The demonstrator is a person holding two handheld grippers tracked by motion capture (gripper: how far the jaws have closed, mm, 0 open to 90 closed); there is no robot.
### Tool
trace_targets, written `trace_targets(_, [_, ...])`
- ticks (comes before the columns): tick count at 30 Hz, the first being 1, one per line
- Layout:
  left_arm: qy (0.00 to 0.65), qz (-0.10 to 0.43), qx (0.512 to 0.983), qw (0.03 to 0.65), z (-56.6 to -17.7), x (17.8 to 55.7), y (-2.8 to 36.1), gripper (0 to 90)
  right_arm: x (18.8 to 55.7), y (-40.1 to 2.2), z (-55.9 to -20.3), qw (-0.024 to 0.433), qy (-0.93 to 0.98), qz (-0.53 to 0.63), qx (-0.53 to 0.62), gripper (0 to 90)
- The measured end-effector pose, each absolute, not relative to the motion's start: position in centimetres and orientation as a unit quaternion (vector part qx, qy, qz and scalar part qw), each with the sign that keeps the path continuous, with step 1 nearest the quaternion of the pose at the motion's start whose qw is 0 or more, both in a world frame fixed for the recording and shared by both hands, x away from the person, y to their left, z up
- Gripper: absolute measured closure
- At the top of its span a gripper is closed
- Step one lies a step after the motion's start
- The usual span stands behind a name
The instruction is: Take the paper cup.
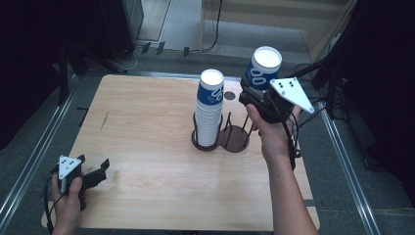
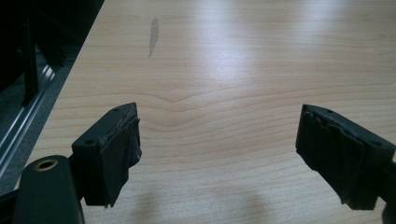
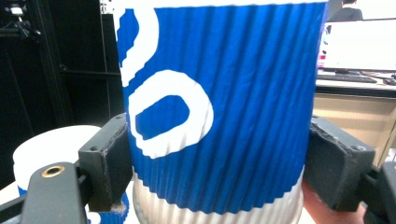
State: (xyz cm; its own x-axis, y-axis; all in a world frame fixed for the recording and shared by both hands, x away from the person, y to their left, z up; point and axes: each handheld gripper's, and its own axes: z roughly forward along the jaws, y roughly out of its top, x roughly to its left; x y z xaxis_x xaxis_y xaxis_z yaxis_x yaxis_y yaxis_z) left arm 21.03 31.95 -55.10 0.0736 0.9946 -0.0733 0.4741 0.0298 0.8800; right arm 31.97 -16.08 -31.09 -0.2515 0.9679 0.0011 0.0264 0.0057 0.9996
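My right gripper is shut on an upside-down blue ribbed paper cup with white ring marks, held in the air above the right side of a dark two-ring wire cup holder. In the right gripper view the cup sits squeezed between both black pads. A tall stack of the same cups stands upside down in the holder's left ring, and its white top shows at lower left behind the held cup. My left gripper rests open low over the table's near left corner, nothing between its pads.
The light wooden table has a dark streak on its left part. A metal rail runs along the left side, another along the right. Cables and dark stands lie beyond the far edge.
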Motion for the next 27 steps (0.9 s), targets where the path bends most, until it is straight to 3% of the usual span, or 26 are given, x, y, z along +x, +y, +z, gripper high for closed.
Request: trace_targets(27, [0.595,0.326,0.617,0.398,-55.1,21.0,31.9,14.7,30.5,-18.2,-34.1,0.429,0.561,0.545,0.452,18.9])
